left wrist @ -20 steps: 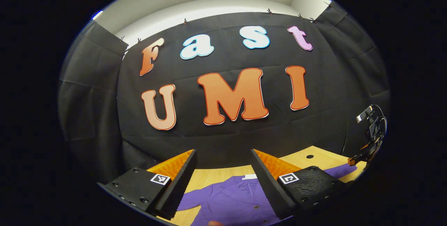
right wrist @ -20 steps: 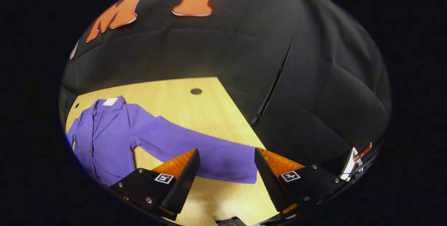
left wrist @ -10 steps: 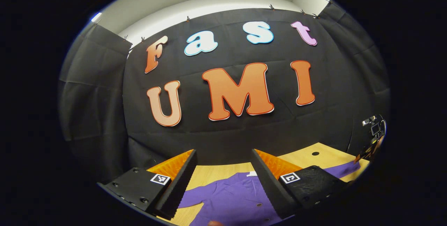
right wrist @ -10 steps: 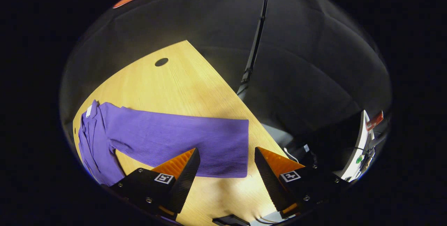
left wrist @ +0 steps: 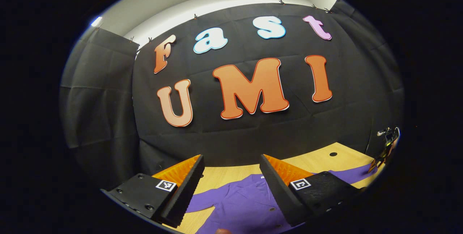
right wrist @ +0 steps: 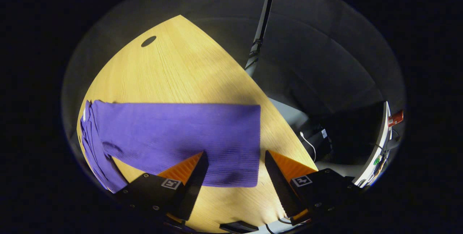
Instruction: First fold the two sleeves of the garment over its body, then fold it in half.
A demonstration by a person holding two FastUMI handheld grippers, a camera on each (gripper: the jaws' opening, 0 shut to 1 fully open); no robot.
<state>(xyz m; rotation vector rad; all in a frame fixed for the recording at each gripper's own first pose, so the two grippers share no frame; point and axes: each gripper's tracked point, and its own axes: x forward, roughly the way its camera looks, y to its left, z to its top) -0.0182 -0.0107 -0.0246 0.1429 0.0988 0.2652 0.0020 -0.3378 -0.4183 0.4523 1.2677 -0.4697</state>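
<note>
Purple ribbed knit, the garment (right wrist: pixel 173 136) lies flat on the wooden table (right wrist: pixel 181 71) and looks soft, light and floppy, so the right gripper (right wrist: pixel 235 176), spread wide above the sleeve cuff (right wrist: pixel 246 143), should pinch there, while the left gripper (left wrist: pixel 231 187) hovers released.

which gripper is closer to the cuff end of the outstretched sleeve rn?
Right. The right gripper hangs open just above the sleeve cuff, fingers straddling its end. The left gripper is open over the garment's body, well away from that cuff.
</note>
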